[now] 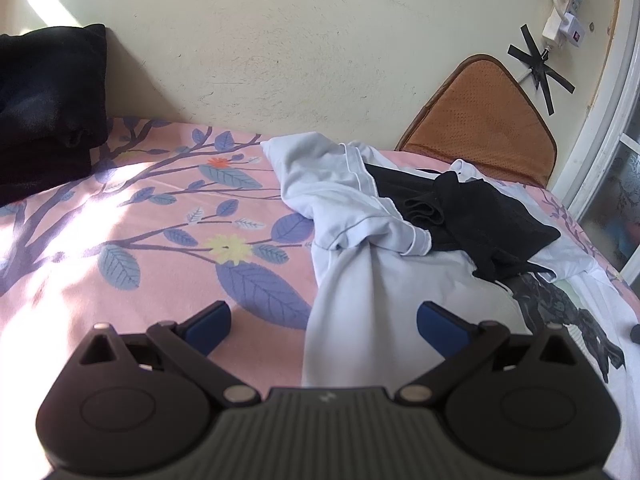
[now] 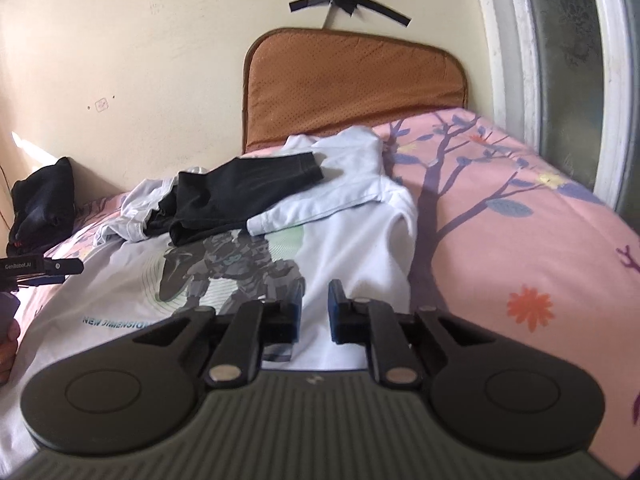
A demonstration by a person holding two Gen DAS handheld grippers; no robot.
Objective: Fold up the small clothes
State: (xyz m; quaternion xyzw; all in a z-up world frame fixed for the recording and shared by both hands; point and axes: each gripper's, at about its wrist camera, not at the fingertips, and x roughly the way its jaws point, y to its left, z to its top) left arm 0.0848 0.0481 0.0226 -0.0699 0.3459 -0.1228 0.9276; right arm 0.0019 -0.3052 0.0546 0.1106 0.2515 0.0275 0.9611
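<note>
A white T-shirt [image 2: 360, 240] with a grey robot print lies spread on the pink floral bed sheet [image 2: 520, 240]. Over its far end lie a pale blue shirt [image 2: 352, 168] and black shorts [image 2: 248, 192]. My right gripper [image 2: 314, 302] hovers low over the T-shirt's near right part. Its blue pads stand a narrow gap apart, with white cloth showing in the gap but no visible pinch. My left gripper [image 1: 323, 316] is open wide above the T-shirt's left edge [image 1: 380, 312], one finger over the sheet and one over cloth. The other view shows that left gripper [image 2: 44, 268] at the left.
A pile of black clothes [image 1: 44, 100] sits against the wall at the far left. A brown cushion [image 2: 352, 84] leans on the wall behind the garments. A window frame [image 2: 516, 60] borders the bed's right side. Part of a person's hand [image 2: 6, 344] shows at the left edge.
</note>
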